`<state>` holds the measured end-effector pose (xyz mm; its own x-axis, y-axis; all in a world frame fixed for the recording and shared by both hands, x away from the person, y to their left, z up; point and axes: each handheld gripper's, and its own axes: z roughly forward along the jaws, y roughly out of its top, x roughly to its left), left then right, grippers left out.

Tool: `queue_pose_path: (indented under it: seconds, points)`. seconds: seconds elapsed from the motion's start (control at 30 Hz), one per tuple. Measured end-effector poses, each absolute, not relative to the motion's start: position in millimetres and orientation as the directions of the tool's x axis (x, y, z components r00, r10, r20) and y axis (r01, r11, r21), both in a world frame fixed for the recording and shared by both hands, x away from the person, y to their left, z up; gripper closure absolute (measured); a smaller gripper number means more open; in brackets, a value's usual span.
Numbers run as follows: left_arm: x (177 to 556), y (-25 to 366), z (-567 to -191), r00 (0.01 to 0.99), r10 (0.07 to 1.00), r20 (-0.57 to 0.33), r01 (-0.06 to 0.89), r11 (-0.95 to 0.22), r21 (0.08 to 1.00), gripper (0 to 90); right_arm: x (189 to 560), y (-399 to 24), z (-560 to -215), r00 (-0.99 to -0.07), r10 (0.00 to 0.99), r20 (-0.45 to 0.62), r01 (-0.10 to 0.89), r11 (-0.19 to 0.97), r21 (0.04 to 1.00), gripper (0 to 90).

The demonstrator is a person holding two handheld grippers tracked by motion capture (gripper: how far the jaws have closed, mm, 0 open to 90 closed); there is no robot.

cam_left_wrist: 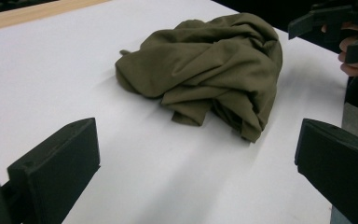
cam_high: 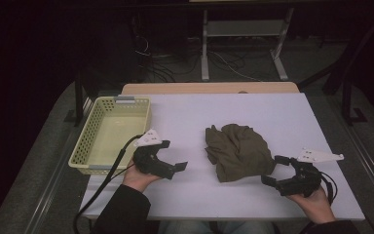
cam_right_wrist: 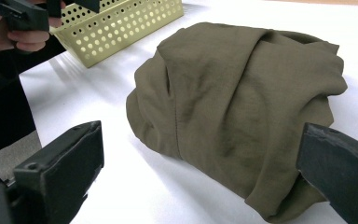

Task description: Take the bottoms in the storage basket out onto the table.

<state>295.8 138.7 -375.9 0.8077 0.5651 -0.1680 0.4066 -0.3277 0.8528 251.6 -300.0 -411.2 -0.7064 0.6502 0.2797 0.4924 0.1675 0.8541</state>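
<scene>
Crumpled olive-green cloth [cam_high: 236,151] on a white table [cam_high: 185,117], a gripper on either side.

The cloth lies bunched right of the table's middle. The right gripper [cam_high: 272,169] sits just beside its right edge, jaws spread wide and empty. The left gripper [cam_high: 172,155], well apart on the cloth's left, also stands wide open, holding nothing, next to a pale yellow perforated basket [cam_high: 93,130] at the table's left.

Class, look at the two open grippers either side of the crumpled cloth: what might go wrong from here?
1. The olive cloth lies bunched in loose folds, so the right gripper, open right beside it, may pinch only one layer and the rest could trail.
2. The left gripper is open and apart from the cloth; if it moves toward the yellow basket, hanging fabric might snag on the rim.
</scene>
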Motion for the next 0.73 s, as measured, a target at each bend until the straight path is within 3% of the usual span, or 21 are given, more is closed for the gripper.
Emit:
queue_pose_path:
  seconds: [0.3, 0.73]
  points:
    - [279, 151, -393, 0.771, 0.614, -0.168, 0.426, -0.301, 0.853, 0.0, 251, -300, -411, -0.707, 0.649, 0.28, 0.491, 0.167, 0.855, 0.3]
    - [270, 154, -408, 0.779, 0.596, -0.194, 0.432, -0.287, 0.855, 0.0, 251, -301, -412, -0.707, 0.65, 0.28, 0.496, 0.173, 0.851, 0.3]
